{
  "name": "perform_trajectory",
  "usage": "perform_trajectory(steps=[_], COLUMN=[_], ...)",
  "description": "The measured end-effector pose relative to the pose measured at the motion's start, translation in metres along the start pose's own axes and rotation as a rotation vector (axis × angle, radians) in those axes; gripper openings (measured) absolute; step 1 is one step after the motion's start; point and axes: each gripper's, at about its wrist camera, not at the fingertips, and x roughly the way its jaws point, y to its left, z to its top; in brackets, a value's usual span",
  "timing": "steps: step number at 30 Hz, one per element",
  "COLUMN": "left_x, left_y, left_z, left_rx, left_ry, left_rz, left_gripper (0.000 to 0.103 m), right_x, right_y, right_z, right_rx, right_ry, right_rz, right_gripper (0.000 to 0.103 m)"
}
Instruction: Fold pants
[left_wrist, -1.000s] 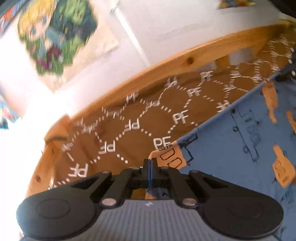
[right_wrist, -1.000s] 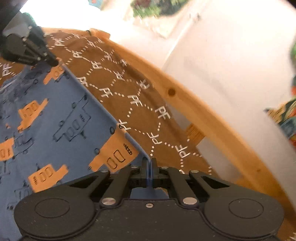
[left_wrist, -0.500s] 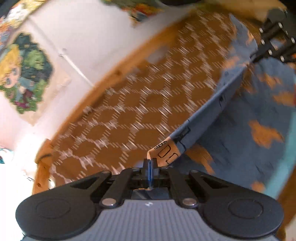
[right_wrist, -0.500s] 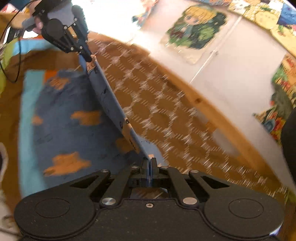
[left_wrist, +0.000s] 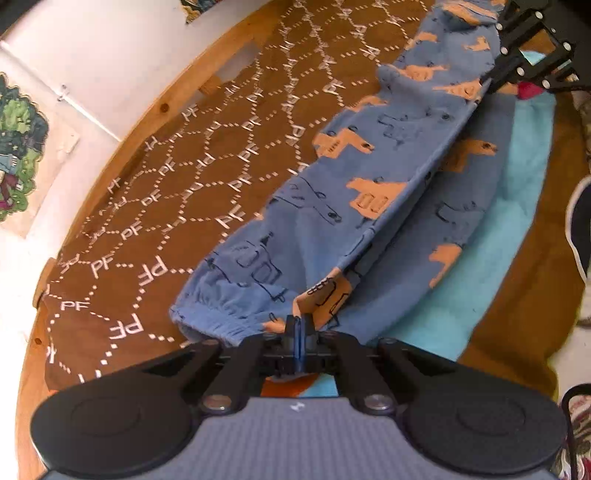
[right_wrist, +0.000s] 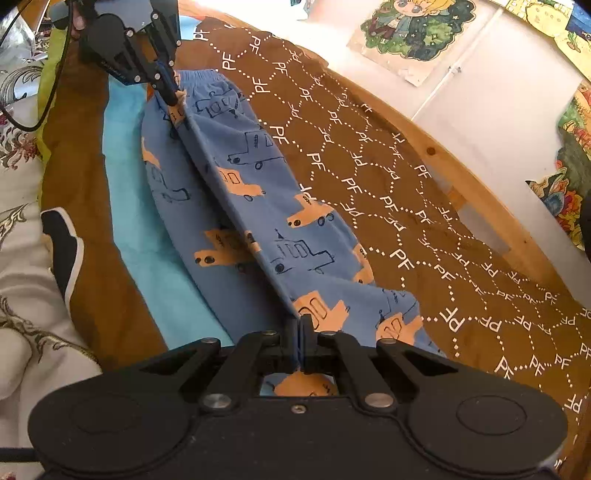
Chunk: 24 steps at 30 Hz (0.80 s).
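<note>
With the blue truck-print pants stretched lengthwise over the brown bedspread near its wooden far edge, the left gripper clamped at the cuff end and the right gripper clamped at the other, the taut upper leg is best lowered evenly so both edges are aligned.

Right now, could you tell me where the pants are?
The pants hang stretched between both grippers over the brown bedspread, beside the wooden bed rail.

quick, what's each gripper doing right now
Left gripper: closed, pinching the blue pants near the cuff.
Right gripper: closed on the pants' other end.
</note>
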Motion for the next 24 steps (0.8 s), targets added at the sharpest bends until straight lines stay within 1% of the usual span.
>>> perform_trajectory(steps=[3, 5, 6, 7, 8, 9, 10, 11, 12, 13, 15, 17, 18, 19, 21, 22, 23, 24], left_x=[0.002, 0.001, 0.000, -0.001, -0.004, -0.006, -0.012, -0.015, -0.019, -0.022, -0.024, -0.019, -0.014, -0.010, -0.001, 0.002, 0.005, 0.007], left_y=[-0.002, -0.003, -0.002, -0.001, 0.002, 0.003, 0.003, 0.002, 0.000, -0.002, -0.011, -0.026, -0.037, -0.047, -0.074, -0.088, -0.102, -0.117], left_z=[0.000, -0.003, -0.002, -0.002, -0.001, 0.001, 0.003, 0.008, 0.014, 0.022, 0.042, 0.068, 0.084, 0.096, 0.122, 0.134, 0.144, 0.154], left_rx=[-0.003, 0.002, -0.008, -0.024, -0.052, -0.074, -0.103, -0.128, -0.150, -0.170, -0.202, -0.200, -0.196, -0.189, -0.146, -0.115, -0.084, -0.048], left_ry=[0.029, 0.044, 0.047, 0.055, 0.066, 0.057, 0.039, 0.026, 0.007, -0.023, -0.085, -0.148, -0.169, -0.192, -0.242, -0.257, -0.269, -0.280], left_rz=[-0.038, -0.056, -0.076, -0.093, -0.124, -0.139, -0.146, -0.143, -0.146, -0.151, -0.142, -0.160, -0.158, -0.160, -0.173, -0.170, -0.162, -0.158], left_gripper=[0.000, 0.007, 0.015, 0.042, 0.055, 0.065, 0.065, 0.066, 0.072, 0.082, 0.092, 0.092, 0.092, 0.088, 0.084, 0.083, 0.081, 0.072], right_x=[0.006, 0.006, 0.006, 0.007, 0.005, 0.002, -0.003, -0.008, -0.015, -0.022, -0.036, -0.043, -0.047, -0.051, -0.059, -0.062, -0.064, -0.065], right_y=[0.002, 0.005, 0.006, 0.006, 0.004, 0.000, -0.006, -0.011, -0.021, -0.028, -0.041, -0.057, -0.066, -0.076, -0.097, -0.109, -0.120, -0.131], right_z=[-0.004, -0.008, -0.009, -0.010, -0.012, -0.013, -0.014, -0.016, -0.018, -0.020, -0.027, -0.038, -0.044, -0.052, -0.065, -0.074, -0.081, -0.091], right_rx=[0.016, 0.014, 0.012, 0.012, 0.018, 0.030, 0.055, 0.082, 0.123, 0.153, 0.205, 0.259, 0.295, 0.343, 0.460, 0.537, 0.602, 0.674], right_ry=[0.014, 0.017, 0.025, 0.036, 0.043, 0.047, 0.057, 0.067, 0.066, 0.061, 0.076, 0.109, 0.122, 0.139, 0.151, 0.149, 0.150, 0.150], right_rz=[0.013, 0.014, 0.023, 0.030, 0.037, 0.042, 0.045, 0.047, 0.048, 0.037, -0.007, -0.075, -0.113, -0.151, -0.209, -0.232, -0.248, -0.258], right_gripper=[0.000, 0.010, 0.013, 0.015, 0.021, 0.028, 0.050, 0.073, 0.081, 0.086, 0.089, 0.094, 0.094, 0.094, 0.093, 0.091, 0.087, 0.083])
